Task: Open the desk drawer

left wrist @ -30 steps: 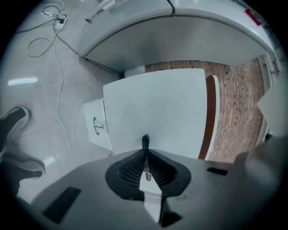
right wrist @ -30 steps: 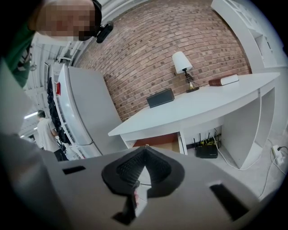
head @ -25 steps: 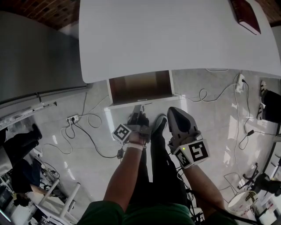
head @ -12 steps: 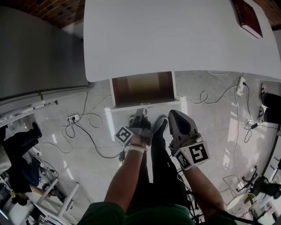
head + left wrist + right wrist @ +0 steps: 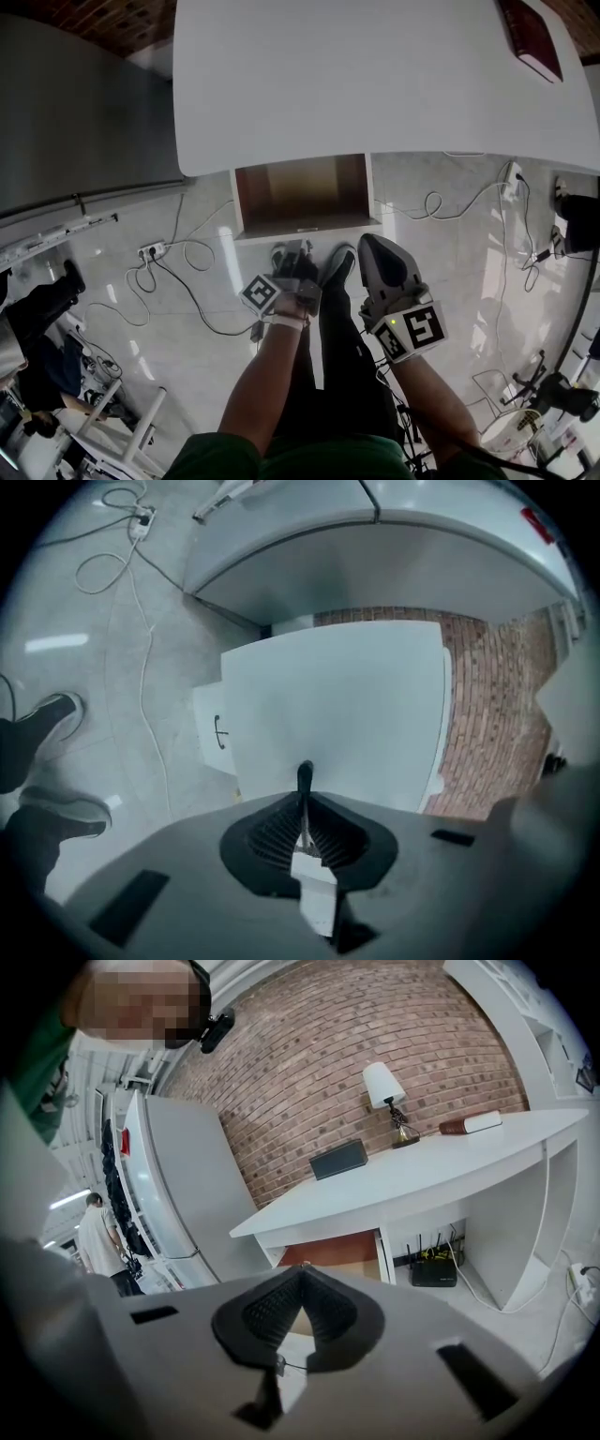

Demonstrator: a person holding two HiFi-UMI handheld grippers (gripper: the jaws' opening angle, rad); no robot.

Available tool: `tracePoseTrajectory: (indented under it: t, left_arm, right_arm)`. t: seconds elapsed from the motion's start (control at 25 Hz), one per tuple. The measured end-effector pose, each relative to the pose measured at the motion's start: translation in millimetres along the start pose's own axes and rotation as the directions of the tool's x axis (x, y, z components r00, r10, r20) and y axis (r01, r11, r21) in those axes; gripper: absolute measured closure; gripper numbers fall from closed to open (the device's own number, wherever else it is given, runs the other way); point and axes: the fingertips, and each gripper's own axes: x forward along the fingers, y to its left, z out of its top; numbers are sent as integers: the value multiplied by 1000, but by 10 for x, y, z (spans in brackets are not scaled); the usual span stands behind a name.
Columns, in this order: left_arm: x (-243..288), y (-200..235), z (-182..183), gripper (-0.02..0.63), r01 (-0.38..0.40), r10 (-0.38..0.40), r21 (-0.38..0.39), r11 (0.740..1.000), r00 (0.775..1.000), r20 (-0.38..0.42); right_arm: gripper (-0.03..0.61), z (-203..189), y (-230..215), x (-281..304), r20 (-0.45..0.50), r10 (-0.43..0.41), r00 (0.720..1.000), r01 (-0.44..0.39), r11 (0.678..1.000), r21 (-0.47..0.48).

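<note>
The drawer [image 5: 300,187] already stands pulled out from under the white desk [image 5: 375,84], its brown inside open to the head view. By that showing the task looks done or all but done.

The left gripper [image 5: 294,249] is the nearer tool. Its tips sit just short of the drawer front [image 5: 305,226], which lies at twelve o'clock from it in the head view. The front's long axis runs from nine to three o'clock, square across the line of the tongs. In the left gripper view the jaws of the left gripper [image 5: 305,772] are pressed together in a single line with nothing between them. The small dark handle [image 5: 218,731] shows at about ten o'clock from the tips and clear of them, so the tongs have no hold on it.

The right gripper [image 5: 371,247] hangs beside the left one at its three o'clock, with the drawer at roughly eleven o'clock from it and farther off. In the right gripper view its tips [image 5: 300,1274] meet at a point and hold nothing. The drawer [image 5: 337,1252] and the desk show beyond them.

If more travel is wanted, the left tongs would need to part and come over to the handle. The pull would then run straight toward six o'clock, at right angles to the front. A skewed pull could bind the drawer in its runners.
</note>
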Motion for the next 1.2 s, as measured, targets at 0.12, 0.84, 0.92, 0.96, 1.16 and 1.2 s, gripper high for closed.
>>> tracePoseTrajectory:
  t: [0.12, 0.84, 0.92, 0.96, 1.16, 1.2]
  left_arm:
    - [3, 55, -4, 591, -11, 12, 10, 1000, 1000, -11]
    - [43, 163, 7, 591, -9, 10, 16, 1000, 998, -55]
    - [46, 148, 1, 591, -9, 9, 11, 1000, 999, -51]
    - [50, 131, -5, 590, -5, 6, 5, 1000, 999, -48]
    - [45, 101, -21, 590, 14, -13, 4, 1000, 998, -59]
    - [54, 101, -18, 590, 17, -17, 6, 1000, 998, -60]
  right_arm:
    - [577, -15, -31, 13, -2, -6, 1000, 6, 1000, 6]
    - [577, -83, 28, 152, -40, -4, 999, 2, 1000, -28]
    - [577, -68, 13, 150, -35, -2, 999, 0, 999, -42]
    - [577, -58, 5, 151, -33, -2, 999, 1, 999, -42]
    - [577, -39, 27, 168, -42, 6, 999, -7, 999, -32]
    - [577, -37, 21, 182, -43, 9, 999, -10, 999, -35]
